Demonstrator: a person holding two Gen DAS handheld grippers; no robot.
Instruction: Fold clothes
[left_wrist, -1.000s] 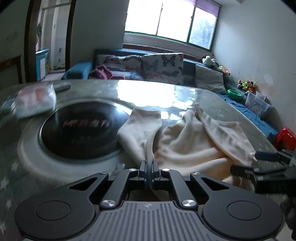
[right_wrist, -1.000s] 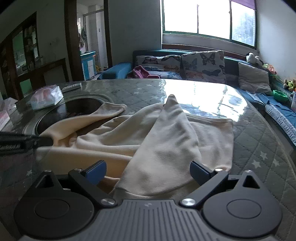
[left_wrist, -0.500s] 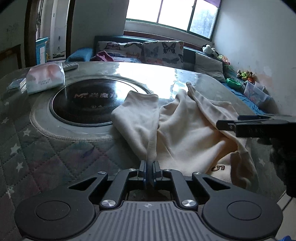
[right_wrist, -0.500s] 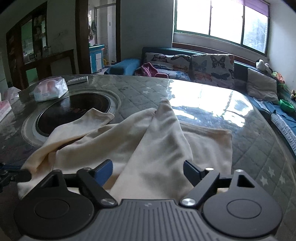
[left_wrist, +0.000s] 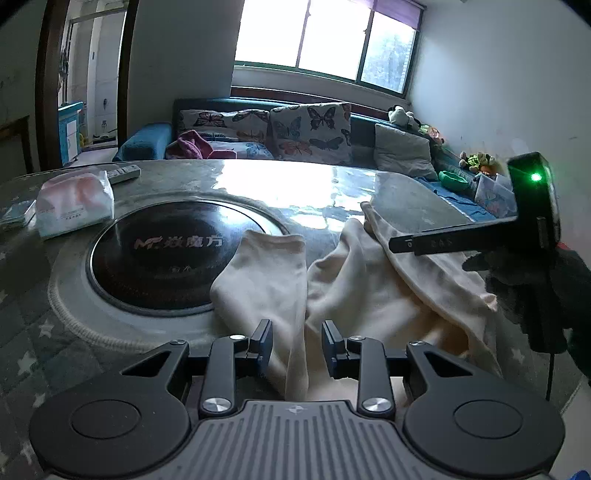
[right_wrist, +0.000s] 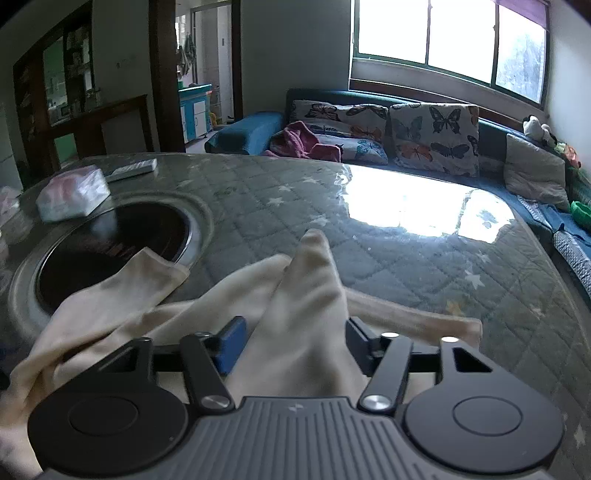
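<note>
A home living room — butterfly-cushioned sofa (right_wrist: 388, 125), plush toys (left_wrist: 400, 116), built-in hotplate table (right_wrist: 406, 258) under a window (left_wrist: 325, 37).

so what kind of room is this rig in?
Most likely a home living room: a sofa with butterfly cushions under a window, and a quilted table with a built-in cooktop.
</note>
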